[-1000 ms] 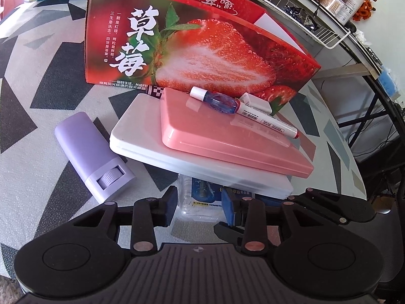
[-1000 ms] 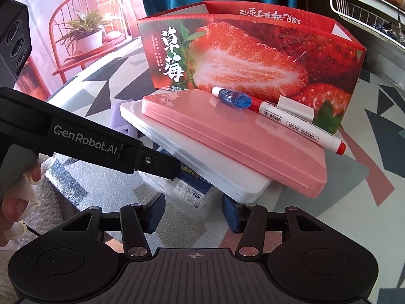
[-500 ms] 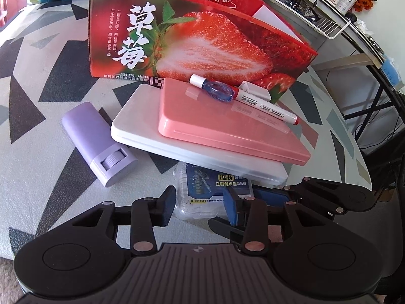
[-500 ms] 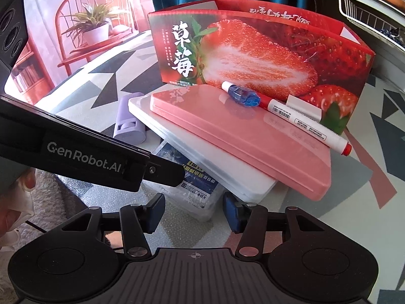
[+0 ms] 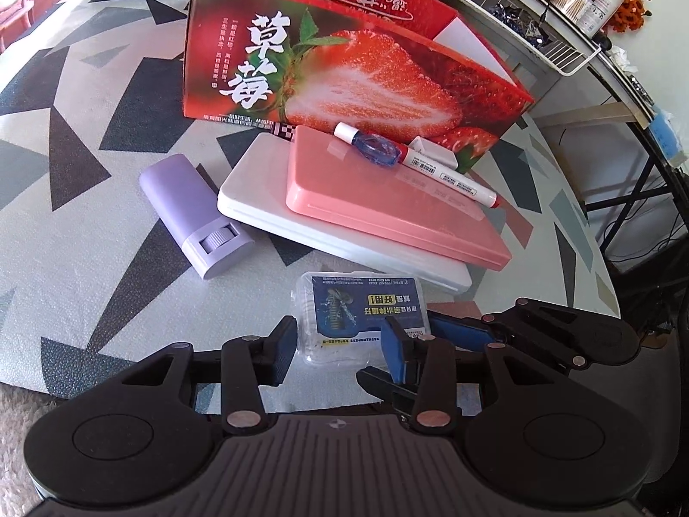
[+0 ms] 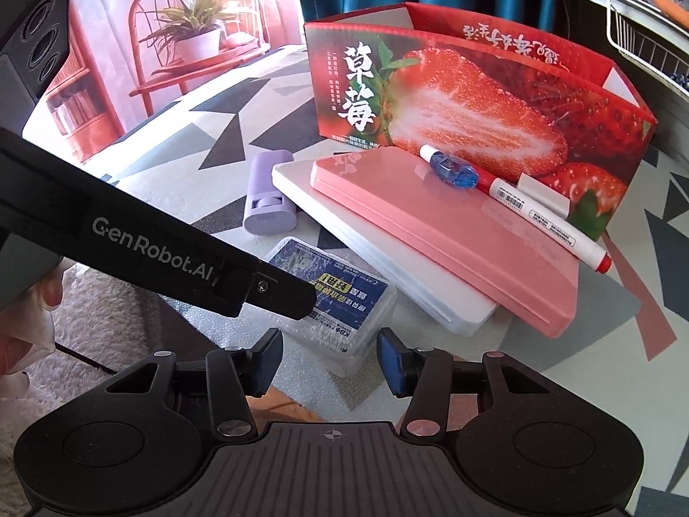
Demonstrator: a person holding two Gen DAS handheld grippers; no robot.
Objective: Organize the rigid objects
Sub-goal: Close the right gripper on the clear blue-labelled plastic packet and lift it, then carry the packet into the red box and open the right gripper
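Little of the sorting looks done. The strawberry box (image 5: 344, 73) stands open at the back of the table (image 5: 64, 215), and what can be seen of its inside looks empty; every loose item lies outside it. The pink case (image 5: 387, 207) sits on the white case (image 5: 258, 202), touching the box front, with the marker (image 5: 448, 174) and the blue tape roller (image 5: 374, 148) lying on the pink lid. The purple stick (image 5: 193, 211) lies just beside the white case. The clear box (image 5: 361, 310) sits nearest you, its far edge close to the cases.

Your left gripper (image 5: 340, 351) has its jaws set narrow with the clear box's near end between them; the pads do not seem to press it. Your right gripper (image 6: 329, 364) is closing, also narrow, with a corner of that box ahead of its pads and nothing pinched. So all items seem left to place.

The left view shows the wire basket (image 5: 516, 13) and the shelf clutter off the table's right, and your right gripper beside the clear box. The right view shows what the left does not: your left gripper's arm crossing over the clear box, your hand (image 6: 21, 323) on it, the fluffy rug (image 6: 99, 327) and the red chair (image 6: 189, 43).
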